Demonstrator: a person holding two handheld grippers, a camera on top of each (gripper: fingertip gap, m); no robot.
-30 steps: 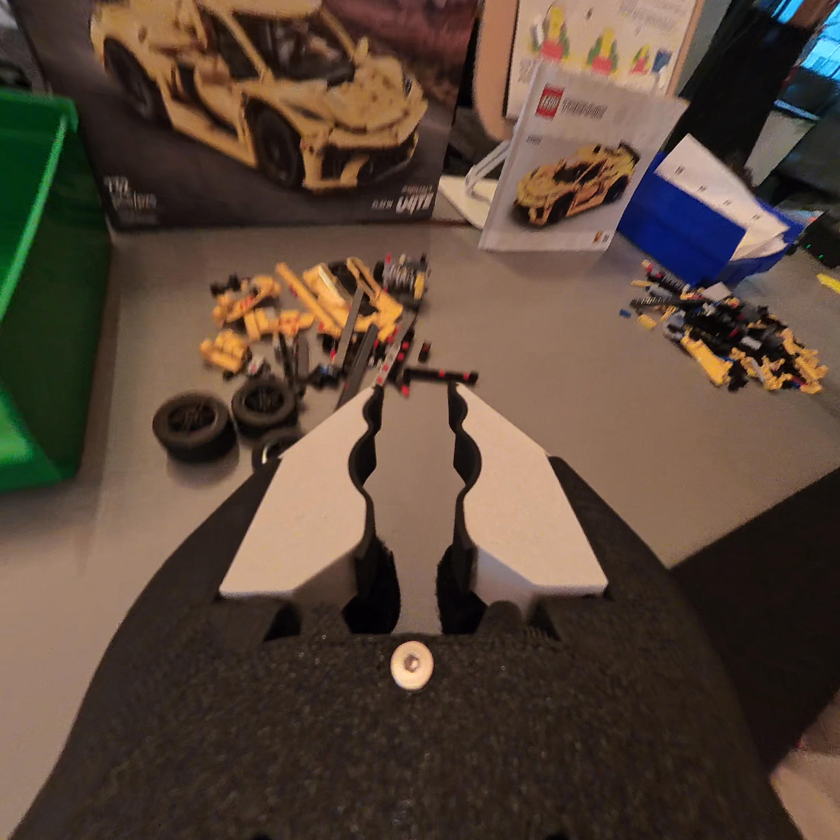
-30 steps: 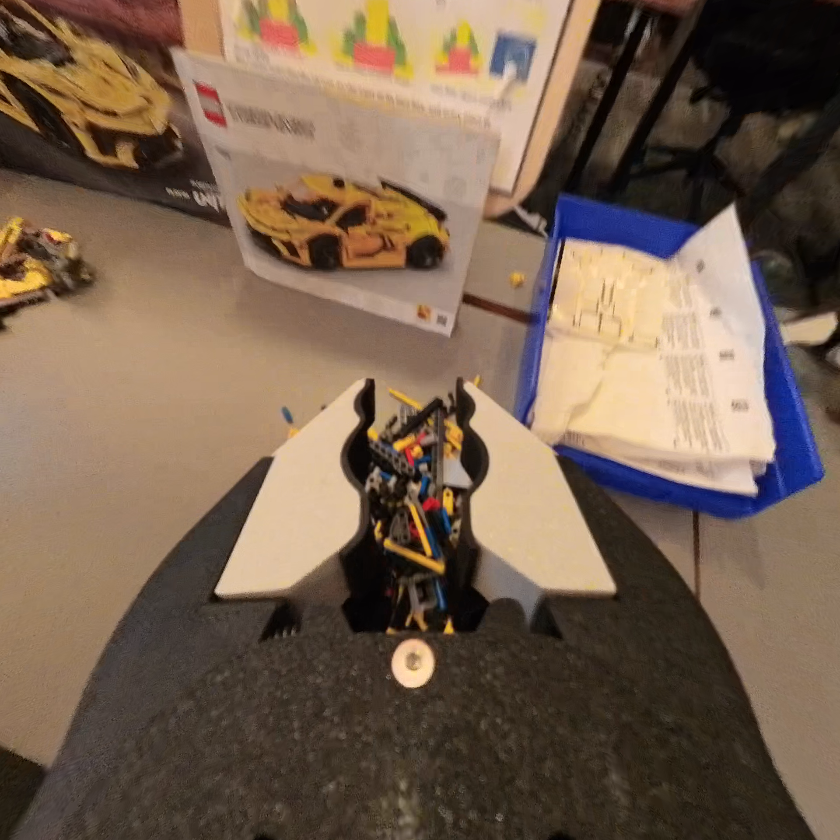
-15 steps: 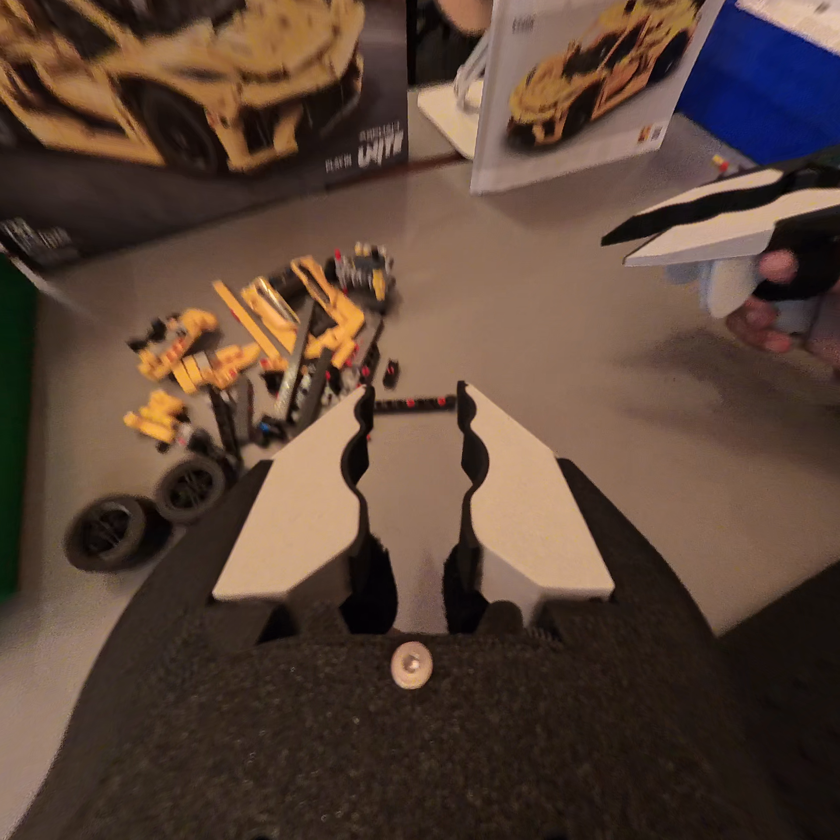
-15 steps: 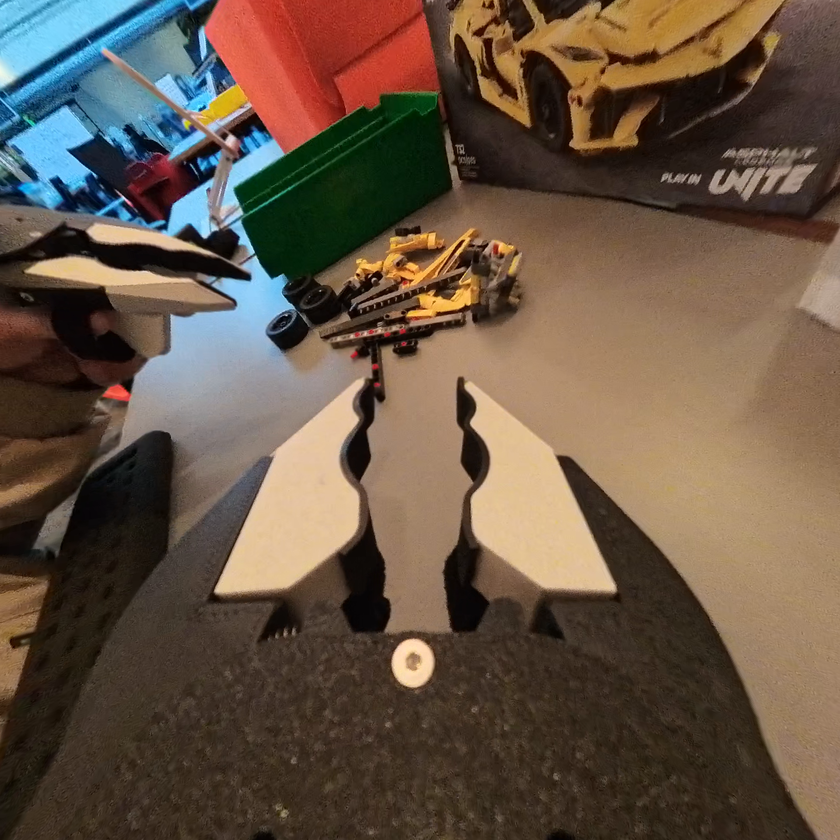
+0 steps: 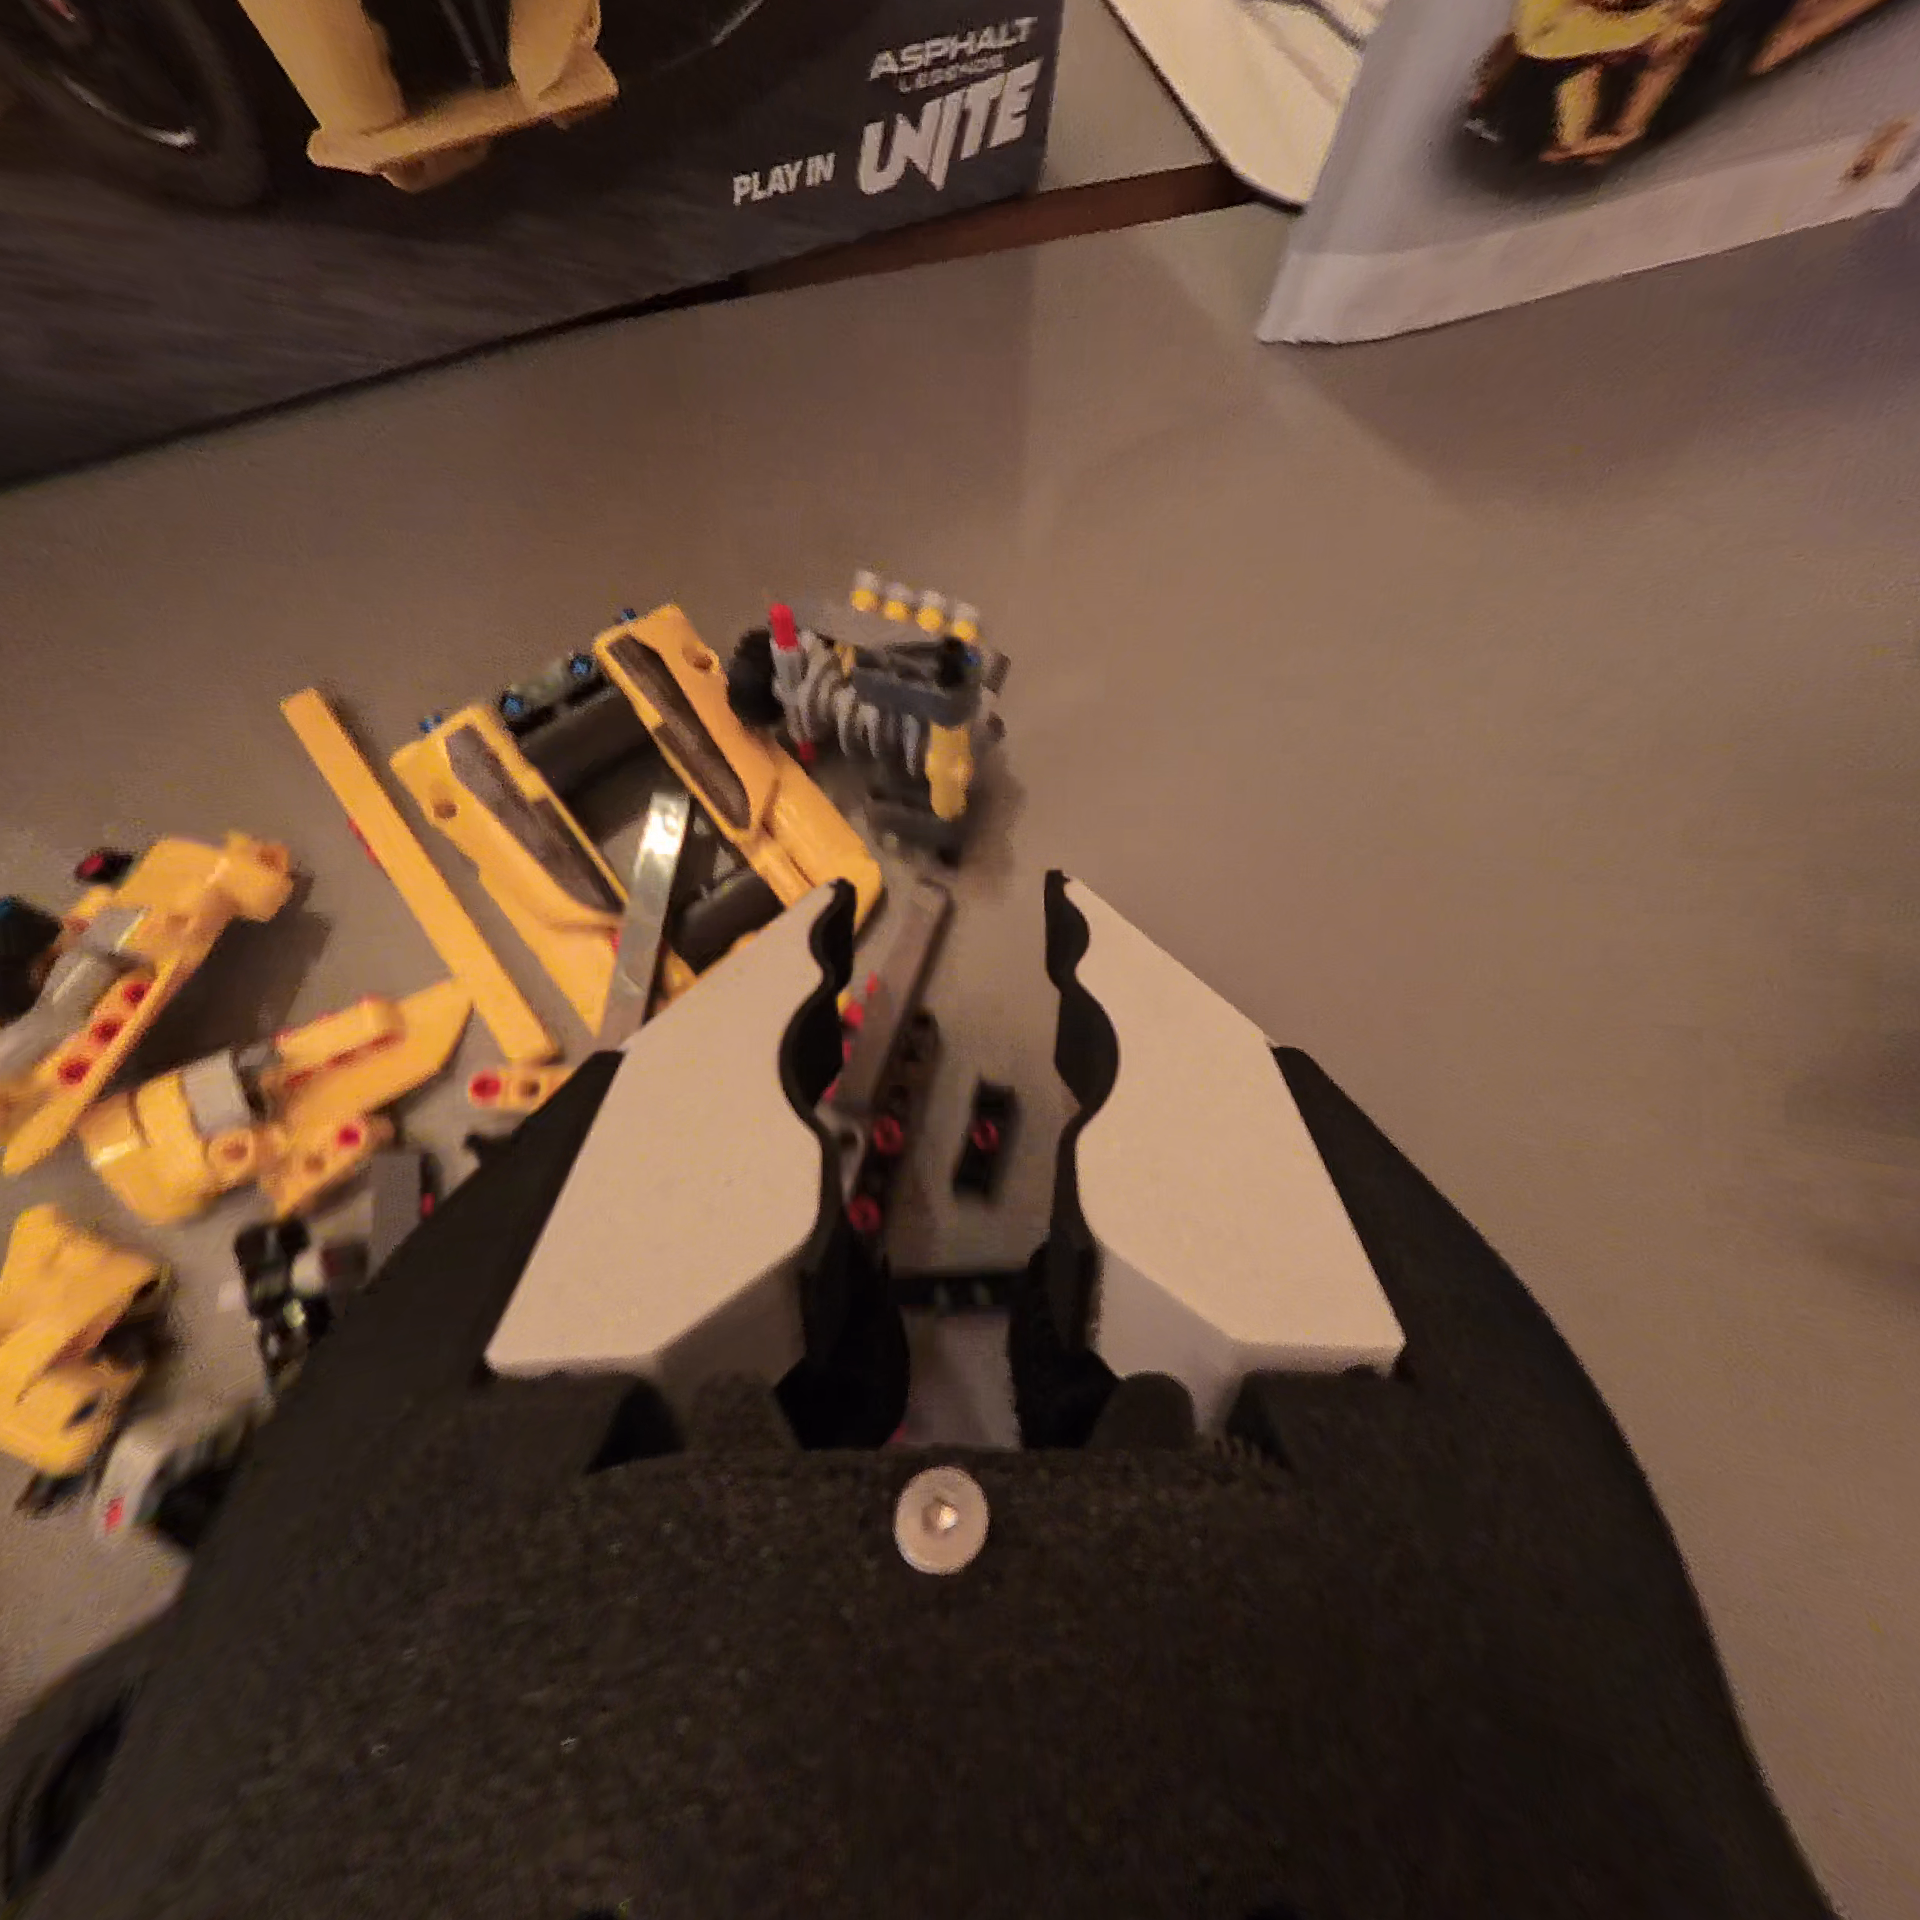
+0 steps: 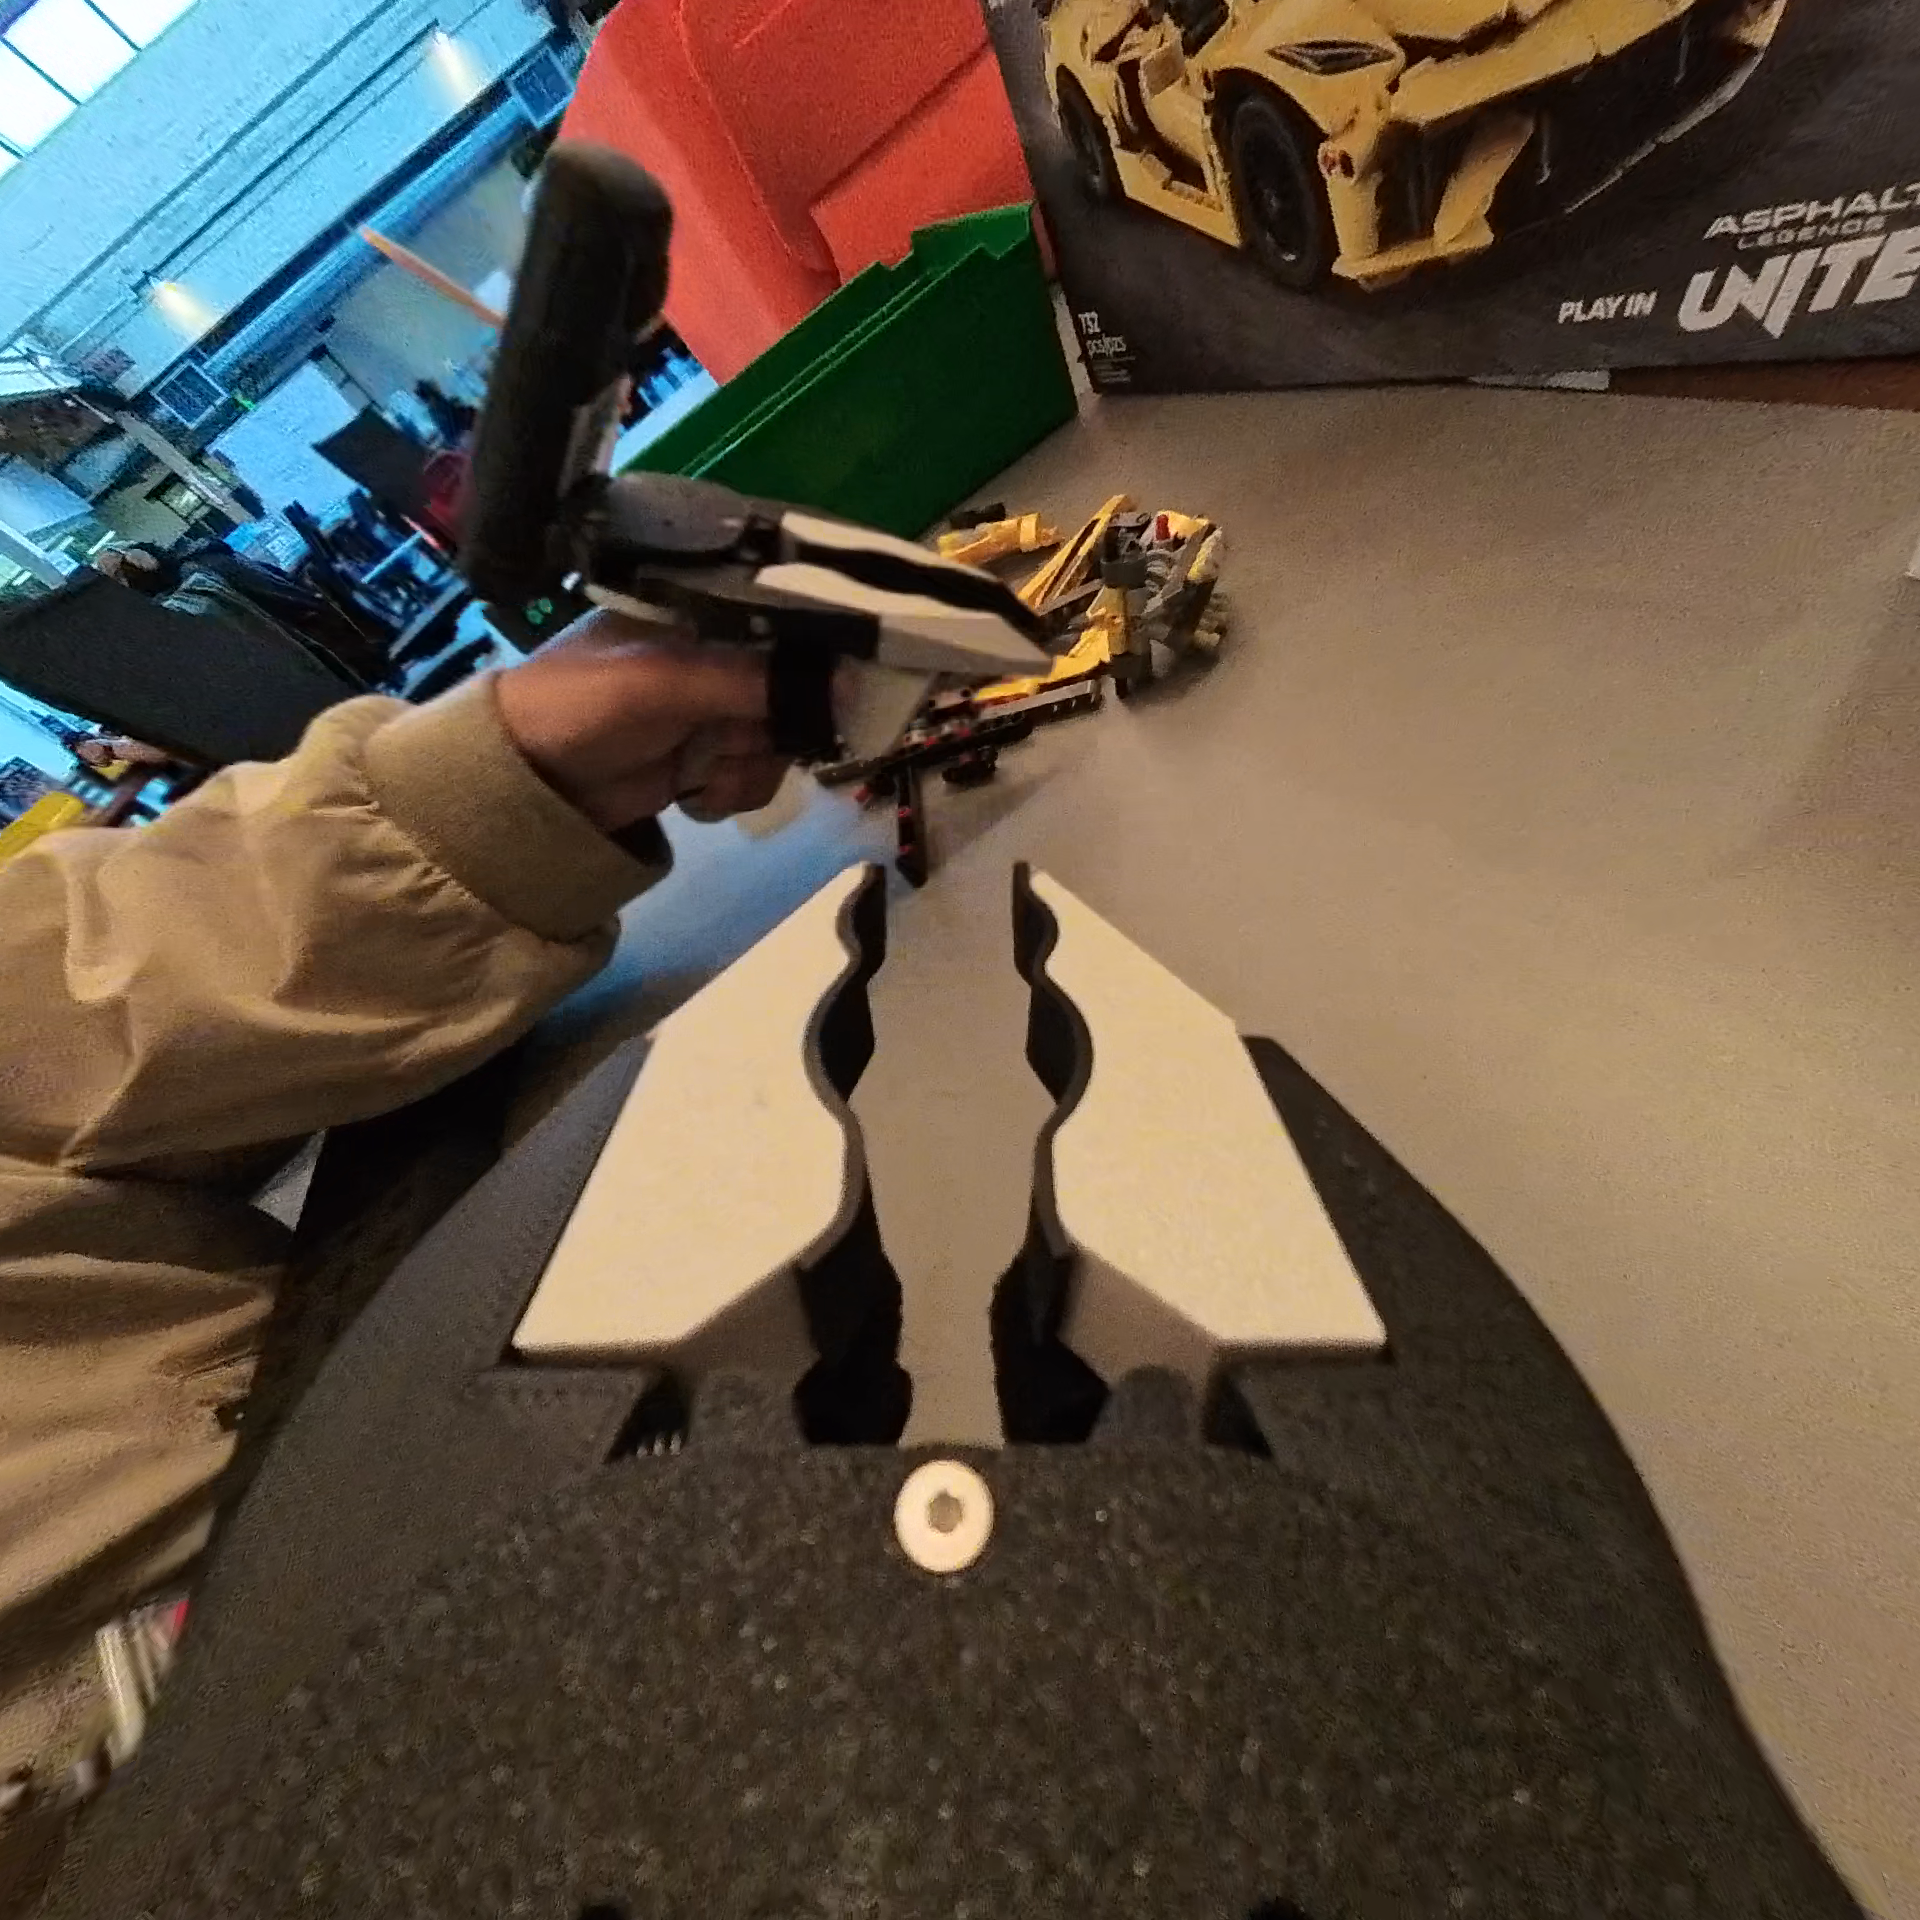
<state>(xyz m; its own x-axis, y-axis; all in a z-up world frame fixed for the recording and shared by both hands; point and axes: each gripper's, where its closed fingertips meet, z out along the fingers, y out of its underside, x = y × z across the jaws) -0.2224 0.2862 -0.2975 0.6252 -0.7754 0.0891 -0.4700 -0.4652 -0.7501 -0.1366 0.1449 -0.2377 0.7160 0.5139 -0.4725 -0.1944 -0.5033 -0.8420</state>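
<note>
My left gripper [image 5: 945, 894] is open and empty, low over a pile of yellow and black toy-brick parts [image 5: 582, 831] on the grey table [image 5: 1455, 727]. A dark grey beam with red pins [image 5: 899, 997] lies between its jaws, untouched as far as I can tell. A small grey engine block [image 5: 894, 707] sits just ahead. My right gripper [image 6: 948, 883] is open and empty, near a black beam with red pins [image 6: 912, 821]. The left gripper [image 6: 914, 613] also shows in the right wrist view, held by a hand over the same pile [image 6: 1122, 582].
A large dark box with a yellow car picture [image 5: 416, 156] stands at the back, also in the right wrist view [image 6: 1455, 177]. A booklet [image 5: 1610, 177] leans at the back right. A green bin [image 6: 883, 384] stands left of the pile. A beige sleeve [image 6: 260, 987] fills the left.
My left gripper has moved forward and down over the brick pile. My right gripper swung left from the blue tray toward the pile and edged closer. Both stayed open.
</note>
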